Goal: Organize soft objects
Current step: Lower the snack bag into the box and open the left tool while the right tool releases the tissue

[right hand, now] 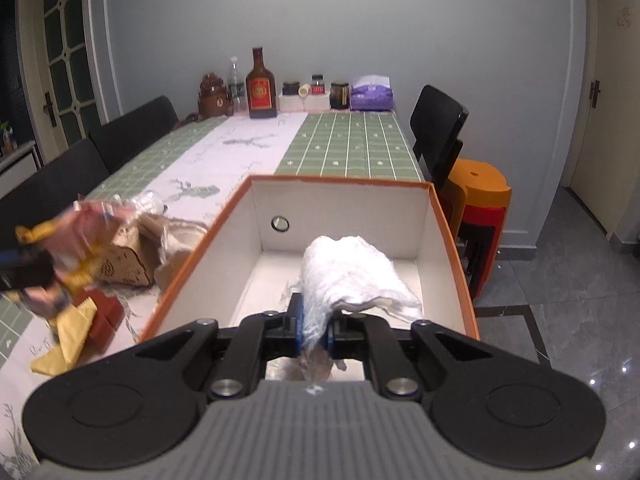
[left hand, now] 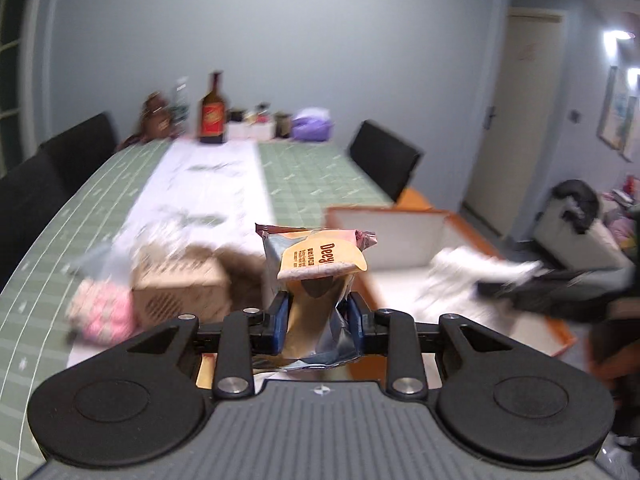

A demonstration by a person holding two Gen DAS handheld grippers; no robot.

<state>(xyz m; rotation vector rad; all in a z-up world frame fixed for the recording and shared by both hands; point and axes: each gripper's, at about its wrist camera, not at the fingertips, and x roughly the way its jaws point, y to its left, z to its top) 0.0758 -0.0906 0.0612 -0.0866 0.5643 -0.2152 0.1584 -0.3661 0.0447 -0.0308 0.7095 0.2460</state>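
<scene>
Currently two tongs in play, each clamped on one item. Left tongs (left hand: pixel 318 322) grip one snack packet (left hand: pixel 316 264) by its crumpled lower end, packet standing upright above the counter (left hand: pixel 312 172), clear of the surface. Right tongs (right hand: pixel 316 326) are pinched tight on one white cloth (right hand: pixel 352 276), cloth bulging forward inside the orange-edged box (right hand: pixel 340 208); whether it touches the box floor I can't tell. One box only, white inside, one round hole in its far wall, sitting at the counter's right edge.

Left of the box on the counter: one perforated cardboard box (right hand: pixel 126 264), one pink fuzzy item (left hand: pixel 106 310), one yellow packet (right hand: pixel 66 344) lying flat beside one dark red packet (right hand: pixel 106 314). Left wrist view is blurred, so nearer pile details are unclear.

Far end of the counter: one big brown bottle (right hand: pixel 261 86) with red label, one clear plastic bottle (right hand: pixel 235 82), three dark jars, one purple tissue pack (right hand: pixel 371 96), one brown bear figure (right hand: pixel 214 96). Stacked stools (right hand: pixel 480 208) stand beside the counter's right side, count unclear
</scene>
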